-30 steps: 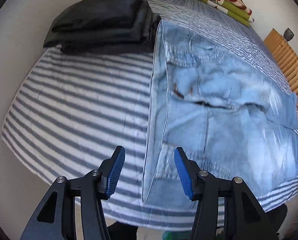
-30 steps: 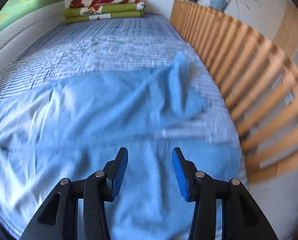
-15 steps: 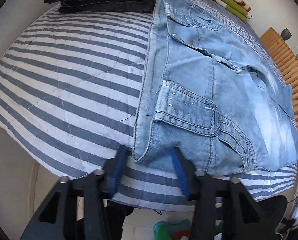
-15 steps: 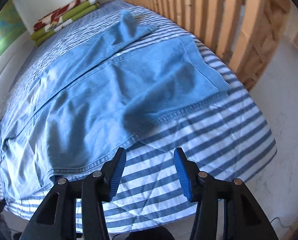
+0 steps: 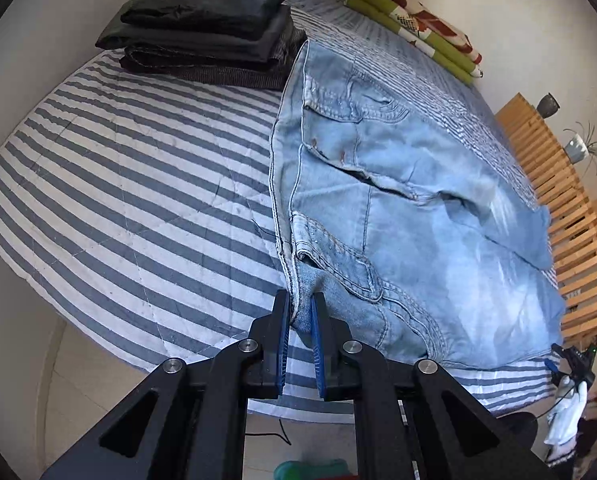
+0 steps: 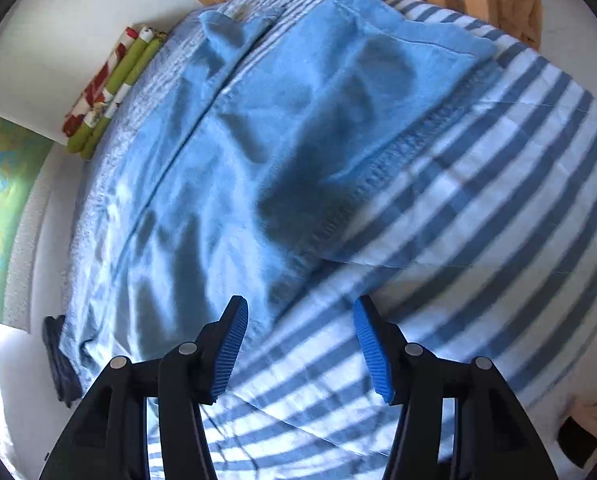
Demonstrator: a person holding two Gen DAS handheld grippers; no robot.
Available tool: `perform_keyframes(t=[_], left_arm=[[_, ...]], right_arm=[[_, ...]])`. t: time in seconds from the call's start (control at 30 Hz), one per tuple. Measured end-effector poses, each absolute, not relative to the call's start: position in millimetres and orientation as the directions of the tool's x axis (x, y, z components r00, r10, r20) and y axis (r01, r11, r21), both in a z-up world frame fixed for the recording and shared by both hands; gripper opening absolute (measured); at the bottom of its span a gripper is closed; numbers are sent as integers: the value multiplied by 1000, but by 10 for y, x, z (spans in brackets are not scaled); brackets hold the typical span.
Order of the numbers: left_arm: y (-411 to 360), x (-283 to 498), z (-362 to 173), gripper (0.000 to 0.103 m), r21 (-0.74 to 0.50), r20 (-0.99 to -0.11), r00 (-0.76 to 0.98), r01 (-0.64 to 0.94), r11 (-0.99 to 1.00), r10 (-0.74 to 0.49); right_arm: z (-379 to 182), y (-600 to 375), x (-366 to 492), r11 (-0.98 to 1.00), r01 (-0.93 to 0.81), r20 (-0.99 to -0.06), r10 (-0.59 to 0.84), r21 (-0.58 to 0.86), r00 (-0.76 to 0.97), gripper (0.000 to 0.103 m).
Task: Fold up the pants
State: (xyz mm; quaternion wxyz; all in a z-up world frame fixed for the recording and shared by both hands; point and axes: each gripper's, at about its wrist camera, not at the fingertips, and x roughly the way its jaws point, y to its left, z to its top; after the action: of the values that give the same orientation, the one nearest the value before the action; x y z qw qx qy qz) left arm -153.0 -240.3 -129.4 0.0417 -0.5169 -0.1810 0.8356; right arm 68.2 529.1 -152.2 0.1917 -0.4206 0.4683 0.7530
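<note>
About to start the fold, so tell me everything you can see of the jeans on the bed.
The jeans are light blue, faded denim, spread flat across the striped bedspread, waistband beside a stack of dark folded clothes. Pockets and seams show. The left claw is closing on the near waistband corner, bunching it. The leg hem lies flat ahead of the right claw, which is opening, nothing between its pads.
</note>
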Motion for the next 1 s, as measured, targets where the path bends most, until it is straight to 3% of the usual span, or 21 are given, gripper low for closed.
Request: perform_keyframes(t=[0.07, 0.1, 0.13, 0.17, 0.33, 0.6, 0.83, 1.0], left_arm=[[-2425, -1552, -1200, 11, -357, -838, -478, 115, -927, 264], [-2430, -1556, -1162, 11, -362, -833, -486, 115, -925, 265], [-2439, -1556, -1124, 11, -366, -828, -493, 117, -923, 266], [-2446, -1551, -1082, 11, -370, -823, -502, 118, -921, 266], [-2498, -1479, -860, 10, -389, -796, -542, 116, -914, 270], [-2524, -1494, -712, 10, -399, -781, -562, 115, -909, 272], [-2583, -1747, -477, 10, -411, -760, -592, 119, -904, 267], [-2672, -2360, -208, 10, -439, -743, -613, 142, -887, 269]], right_arm=[[-1539, 5255, 542, -511, -677, -819, -103, 530, -564, 47], [-1531, 5240, 493, -526, -673, -822, -93, 520, -562, 23], [-1531, 5224, 438, -541, -671, -829, -92, 507, -552, 8], [-1512, 5220, 420, -539, -669, -826, -92, 512, -557, 3], [-1135, 5213, 608, -586, -655, -796, 27, 477, -604, 2], [-670, 5117, 749, -647, -627, -775, 87, 434, -626, 2], [-127, 5119, 280, -701, -598, -723, 171, 388, -669, 2], [238, 5224, -543, -716, -606, -698, 235, 346, -676, 2]])
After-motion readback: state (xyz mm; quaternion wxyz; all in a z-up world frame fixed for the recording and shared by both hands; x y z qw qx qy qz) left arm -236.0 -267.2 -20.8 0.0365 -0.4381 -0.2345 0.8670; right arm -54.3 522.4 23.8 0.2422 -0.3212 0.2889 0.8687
